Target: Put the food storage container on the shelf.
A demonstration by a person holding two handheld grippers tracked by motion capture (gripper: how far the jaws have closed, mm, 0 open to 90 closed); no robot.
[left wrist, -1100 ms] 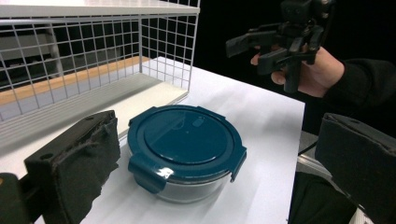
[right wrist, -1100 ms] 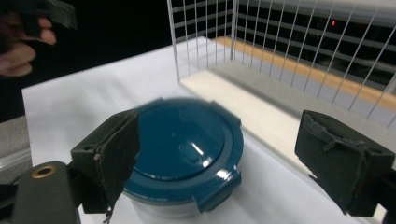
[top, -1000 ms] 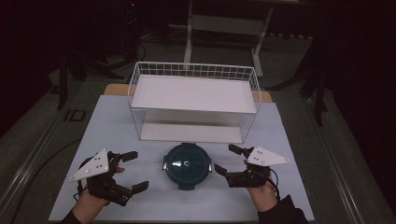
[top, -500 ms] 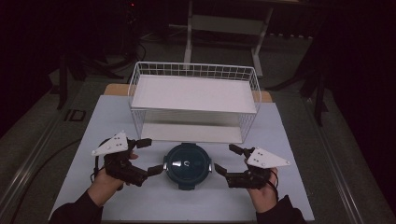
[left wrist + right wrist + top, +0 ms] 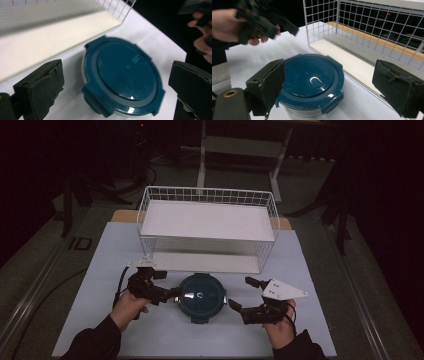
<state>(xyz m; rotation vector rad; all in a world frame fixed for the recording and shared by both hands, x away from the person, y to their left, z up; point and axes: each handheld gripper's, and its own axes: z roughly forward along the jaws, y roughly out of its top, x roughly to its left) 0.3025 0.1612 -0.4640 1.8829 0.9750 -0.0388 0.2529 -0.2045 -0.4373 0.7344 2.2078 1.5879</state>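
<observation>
The round teal-lidded container [image 5: 201,297] sat on the white table [image 5: 310,270] just in front of the white wire basket [image 5: 207,227], between the two grippers. The left gripper [image 5: 172,292] was at its nine o'clock, jaws spread wide with the lid's rim right at their tips and no pad pressing, and the right gripper [image 5: 239,295] waited at three o'clock, its jaws likewise wide apart after just opening further, nothing between them.

The risk, as I read it: a squeeze from one side alone could have skated the container across the smooth table toward the basket's front wire at twelve o'clock, and pads landing on a latch tab [image 5: 332,98] rather than the rim might have popped it or slipped off.

The count: one container, one lid, one basket, two grippers.
</observation>
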